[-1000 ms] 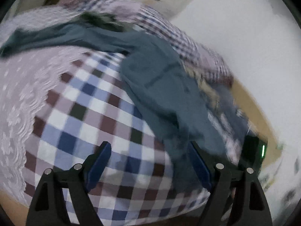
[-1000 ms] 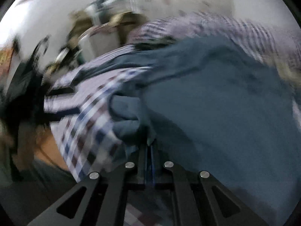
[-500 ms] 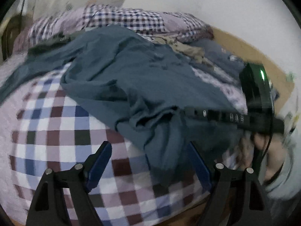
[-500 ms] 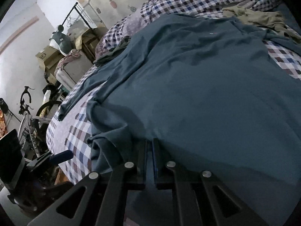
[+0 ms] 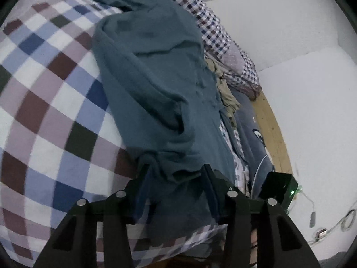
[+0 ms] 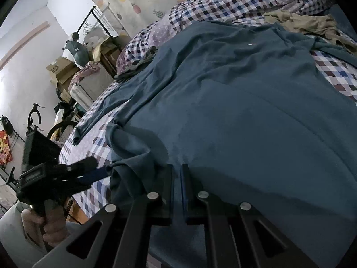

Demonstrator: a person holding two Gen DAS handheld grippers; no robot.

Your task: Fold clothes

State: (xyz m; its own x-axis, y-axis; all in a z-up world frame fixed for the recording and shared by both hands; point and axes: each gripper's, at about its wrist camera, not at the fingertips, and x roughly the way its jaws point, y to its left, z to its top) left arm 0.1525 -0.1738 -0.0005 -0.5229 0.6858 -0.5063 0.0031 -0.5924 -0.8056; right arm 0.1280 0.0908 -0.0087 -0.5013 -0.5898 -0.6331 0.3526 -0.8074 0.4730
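Right wrist view: large teal cotton garment (image 6: pixel 234 102) spread across a bed with a purple, blue and white checked cover (image 6: pixel 93 147), one sleeve trailing toward the bed's edge. Right tool (image 6: pixel 177 172) pressed together, pinching the garment's near hem. Left wrist view: left tool (image 5: pixel 175 178) closing, a bunched fold of the same teal cloth between its blue pads (image 5: pixel 207 183). Crumpled khaki garment (image 6: pixel 308 25) lying beyond, near a checked pillow (image 6: pixel 223 6). Hand (image 6: pixel 48 225) gripping the left tool's handle.

checked bedsheet (image 5: pixel 44 102) bare leftward, khaki garment (image 6: pixel 312 25) heaped beyond
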